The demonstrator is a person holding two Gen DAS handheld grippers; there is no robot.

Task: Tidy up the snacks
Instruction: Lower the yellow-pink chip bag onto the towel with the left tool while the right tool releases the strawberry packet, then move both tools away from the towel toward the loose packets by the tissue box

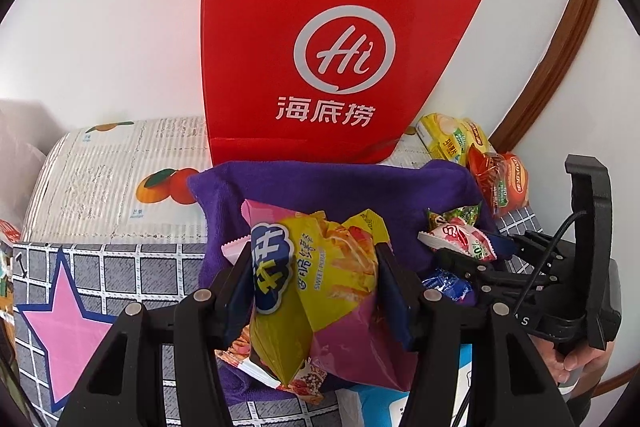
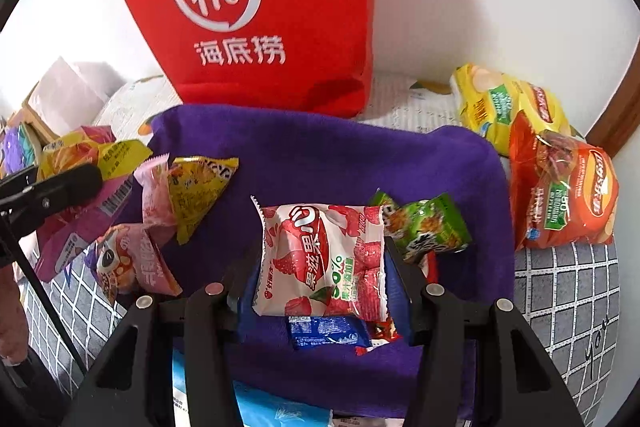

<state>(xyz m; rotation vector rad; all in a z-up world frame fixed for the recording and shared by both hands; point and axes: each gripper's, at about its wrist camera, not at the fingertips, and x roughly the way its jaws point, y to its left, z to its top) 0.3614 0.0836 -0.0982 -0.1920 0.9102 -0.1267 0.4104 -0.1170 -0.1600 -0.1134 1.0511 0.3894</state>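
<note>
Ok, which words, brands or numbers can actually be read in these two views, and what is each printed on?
"Hi" and "海底捞": red paper bag.
"SWEET POTA…", cut off by a fold: yellow and pink chip bag in the left gripper.
"50%": white and red strawberry packet between the fingers of the right gripper.
Too small or blurred to read: blue wrapper, green packet, orange chip bag, newsprint sheet.

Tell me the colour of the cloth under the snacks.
Purple cloth; plainest in the right wrist view.

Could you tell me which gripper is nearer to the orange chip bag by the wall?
Right. The right gripper, shut on a strawberry packet, sits beside the orange chip bag; the left gripper is farther across the purple cloth.
</note>
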